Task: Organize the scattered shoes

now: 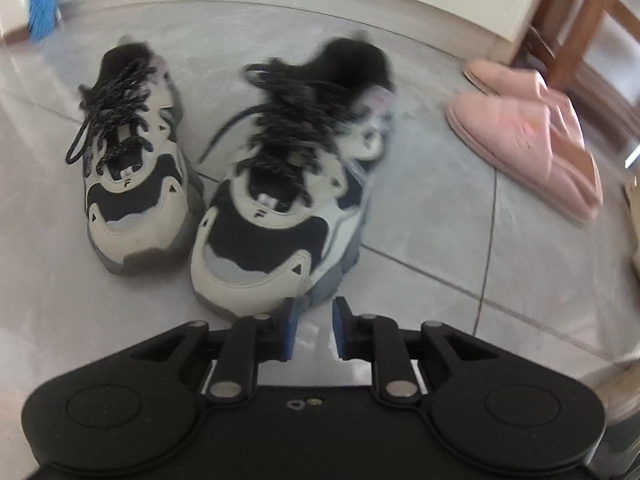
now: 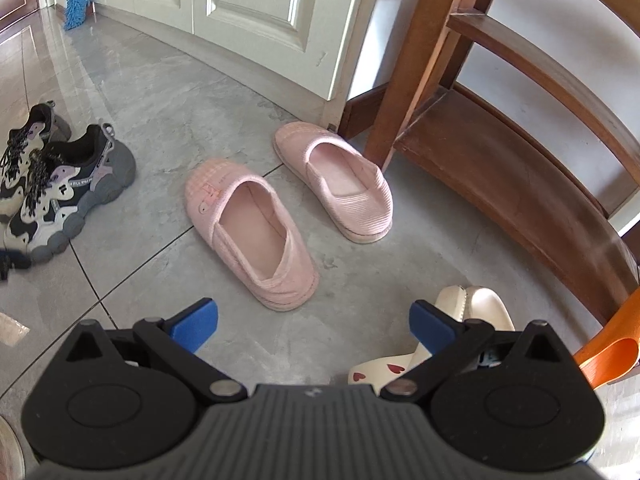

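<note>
A: What did the left gripper (image 1: 314,312) look like?

B: Its 2 blue pads stood a narrow gap apart with only floor between them, pinching nothing, just short of the toe of the nearer sneaker (image 1: 280,208).

A: And the sneakers?

B: 2 chunky lace-ups, cream and black panels over lumpy grey soles, with speckled black laces. The farther sneaker (image 1: 132,156) stood just beside the nearer one, toes toward the camera, on glossy grey floor tiles (image 1: 420,232).

A: The right gripper (image 2: 314,320)?

B: Spread wide and empty, hanging over bare tile. Ahead lay 2 soft pink slippers of ribbed fabric: the near slipper (image 2: 248,236) and the far slipper (image 2: 340,184), close but apart, by a dark wooden chair (image 2: 500,184).

A: Anything else?

B: A smooth cream shoe (image 2: 480,308) with red hearts, partly hidden behind the right pad.
</note>
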The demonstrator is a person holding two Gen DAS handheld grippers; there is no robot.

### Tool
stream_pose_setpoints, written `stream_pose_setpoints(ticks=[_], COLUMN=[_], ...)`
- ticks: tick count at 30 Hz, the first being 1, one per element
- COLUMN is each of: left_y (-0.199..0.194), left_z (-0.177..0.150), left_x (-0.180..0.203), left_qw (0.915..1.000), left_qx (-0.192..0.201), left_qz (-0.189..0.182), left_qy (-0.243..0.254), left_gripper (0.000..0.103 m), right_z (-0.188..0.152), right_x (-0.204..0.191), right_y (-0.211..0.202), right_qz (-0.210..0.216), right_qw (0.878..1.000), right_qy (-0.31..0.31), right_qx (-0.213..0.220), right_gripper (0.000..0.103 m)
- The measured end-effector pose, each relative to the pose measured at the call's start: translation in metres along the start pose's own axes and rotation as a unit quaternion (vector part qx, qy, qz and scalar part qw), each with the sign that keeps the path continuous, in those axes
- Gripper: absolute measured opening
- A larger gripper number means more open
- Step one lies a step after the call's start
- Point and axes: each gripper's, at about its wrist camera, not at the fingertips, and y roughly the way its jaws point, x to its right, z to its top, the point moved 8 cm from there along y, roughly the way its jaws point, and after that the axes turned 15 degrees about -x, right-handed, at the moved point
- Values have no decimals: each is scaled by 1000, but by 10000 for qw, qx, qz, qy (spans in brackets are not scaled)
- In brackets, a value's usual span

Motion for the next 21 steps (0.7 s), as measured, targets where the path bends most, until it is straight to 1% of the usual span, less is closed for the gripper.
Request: stream_pose_setpoints(ticks=[1,2,4,7,9,10,12,13,14,16,17,18,21], left_y=[-4,-8,-15,-40,-54,-60,-67,-69,-72,-78,-79,-80,-73], left_z=[1,2,2,2,7,10,25,33,40,70,79,87,117], left_x=[3,4,4,-11,-23,-30,-47,-55,-60,-73,-75,-78,-78], left_qw=[9999,9998,9993,9950,9873,9829,9761,9725,9704,9639,9622,9606,9600], left_qx=[58,118,236,762,1122,1270,1454,1539,1594,1875,1930,1965,1902], left_qz=[50,81,137,644,1077,1248,1457,1554,1613,1740,1802,1870,2036], left_qy=[115,171,237,4,-316,-471,-694,-801,-835,-733,-667,-610,-293], left_gripper=[25,28,29,33,41,49,56,61,62,64,64,65,65], right_z=[0,0,0,1,1,1,1,1,1,2,2,2,0], right_x=[0,1,2,3,3,2,0,-1,-2,-2,-2,-2,-1], right_y=[0,1,1,1,1,2,4,5,5,5,5,4,4], right_qz=[3,6,9,6,27,41,47,55,59,52,45,18,-49], right_qw=[10000,10000,10000,10000,10000,10000,10000,10000,10000,10000,10000,10000,9999], right_qy=[12,24,59,72,78,61,28,11,7,0,-6,-7,17], right_qx=[-10,-19,-25,-3,-2,-2,-14,-25,-32,-35,-35,-41,-87], right_gripper=[103,103,103,103,103,103,103,103,103,103,103,103,103])
